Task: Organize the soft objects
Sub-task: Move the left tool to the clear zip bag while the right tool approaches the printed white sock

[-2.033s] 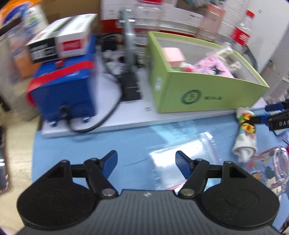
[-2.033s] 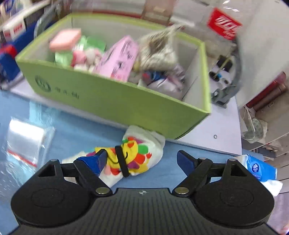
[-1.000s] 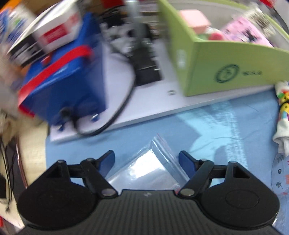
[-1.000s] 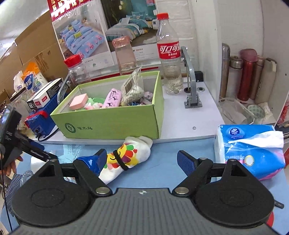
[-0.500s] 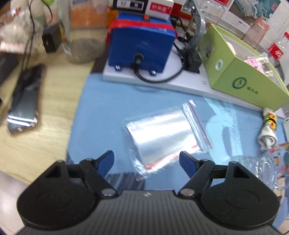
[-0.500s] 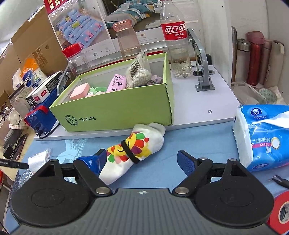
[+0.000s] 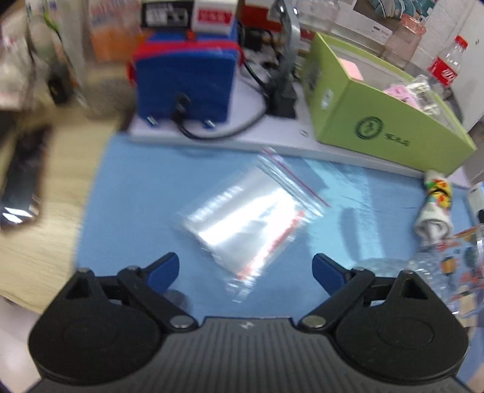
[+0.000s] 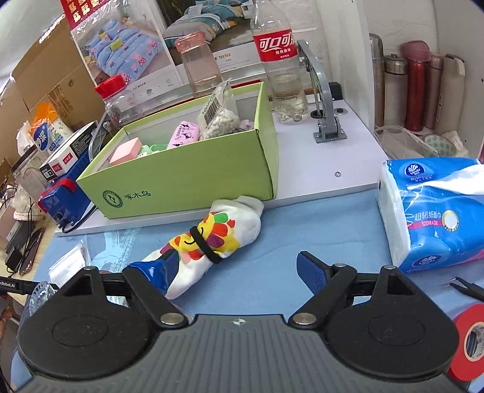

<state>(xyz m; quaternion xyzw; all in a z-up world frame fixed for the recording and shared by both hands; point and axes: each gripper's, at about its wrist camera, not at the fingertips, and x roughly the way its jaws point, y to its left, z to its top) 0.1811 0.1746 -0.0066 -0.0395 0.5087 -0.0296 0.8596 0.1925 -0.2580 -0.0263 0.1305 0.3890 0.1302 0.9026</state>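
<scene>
In the left wrist view, the left gripper (image 7: 245, 270) at lower centre has its blue-tipped tongs apart, empty, above a clear plastic zip bag with a red seal line (image 7: 252, 219) mid-frame on the blue cloth mat (image 7: 136, 193). In the right wrist view, the right gripper (image 8: 230, 269) is likewise spread and empty; the rolled white sock with colourful print and black band (image 8: 211, 238) lies centre-left, just beside its left tip, below the green cardboard box (image 8: 187, 184).

Pale wooden desk (image 7: 45, 187) under blue mat (image 8: 272, 266), white wall (image 8: 423, 21), perhaps cardboard boxes (image 8: 45, 78) behind.

Blue mat (image 8: 272, 272) bearing rolled sock (image 8: 217, 238), clear zip bags (image 7: 251, 220), tissue pack (image 8: 435, 211), red tape roll (image 8: 472, 332)
</scene>
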